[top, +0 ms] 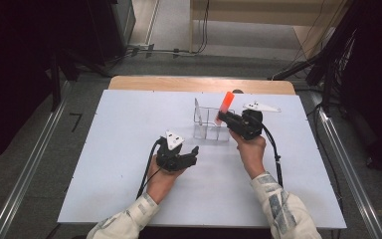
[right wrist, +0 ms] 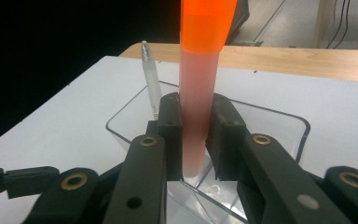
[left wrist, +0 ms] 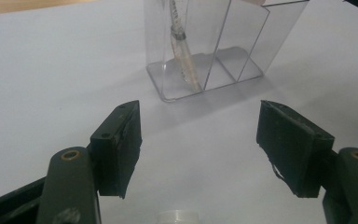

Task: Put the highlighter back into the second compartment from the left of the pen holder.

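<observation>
High view first: my right gripper [top: 230, 121] sits at the right end of the clear organizer [top: 210, 125] on the white worktop [top: 129, 149], its fingers clamped on an orange-capped marker [top: 224, 106]. The marker's long axis runs nearly upright, cap tilted up and away, lower end over the right compartment. My left gripper [top: 191, 155] rests nearer to me and to the left, well apart from the organizer, so the right hand is plainly the one placed to finish this.

Left gripper view: the fingers [left wrist: 119, 147] stand wide apart with nothing between them, aimed at the organizer [left wrist: 205, 88] farther off. A clear pen [left wrist: 184, 56] leans in its left compartment; the dividers beside it look empty from here.

Right gripper view: both fingers [right wrist: 171, 135] press on the marker's pale barrel [right wrist: 196, 121] below the orange cap [right wrist: 208, 23], the barrel standing upright above the organizer's rim [right wrist: 303, 126]. The pen [right wrist: 151, 81] leans just left of it. I judge the coming move is straight down, and the divider wall and the pen are what could snag the tip.
</observation>
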The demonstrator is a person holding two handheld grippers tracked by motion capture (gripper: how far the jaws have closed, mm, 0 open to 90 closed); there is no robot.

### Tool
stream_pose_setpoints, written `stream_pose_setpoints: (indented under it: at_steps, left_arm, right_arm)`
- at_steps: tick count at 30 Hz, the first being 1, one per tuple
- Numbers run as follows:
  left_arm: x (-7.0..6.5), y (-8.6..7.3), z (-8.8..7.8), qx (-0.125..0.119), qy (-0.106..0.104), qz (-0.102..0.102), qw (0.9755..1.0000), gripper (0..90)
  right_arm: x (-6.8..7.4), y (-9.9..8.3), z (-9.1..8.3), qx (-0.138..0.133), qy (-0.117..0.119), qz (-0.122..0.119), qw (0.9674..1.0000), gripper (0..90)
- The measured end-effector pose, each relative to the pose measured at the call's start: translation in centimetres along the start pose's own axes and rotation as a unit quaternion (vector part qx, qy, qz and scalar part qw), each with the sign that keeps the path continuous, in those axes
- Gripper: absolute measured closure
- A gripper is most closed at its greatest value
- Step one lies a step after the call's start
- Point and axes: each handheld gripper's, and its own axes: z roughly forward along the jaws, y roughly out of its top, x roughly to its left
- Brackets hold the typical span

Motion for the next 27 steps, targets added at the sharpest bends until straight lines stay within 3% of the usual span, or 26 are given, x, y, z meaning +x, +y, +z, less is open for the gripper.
stream_pose_setpoints:
  at_steps: [19, 27]
  left_arm:
    - [0.5, -0.4, -0.3, 0.004, 0.001, -0.002, 1.0000, 30.7]
    - [0.7, -0.6, -0.4, 0.006, 0.004, -0.001, 1.0000, 30.7]
  right_arm:
    - [0.2, -1.1, 2.0, 0.037, -0.013, -0.013, 0.9991, 73.6]
    - [0.1, -1.0, 1.9, 0.035, -0.014, -0.011, 0.9992, 65.4]
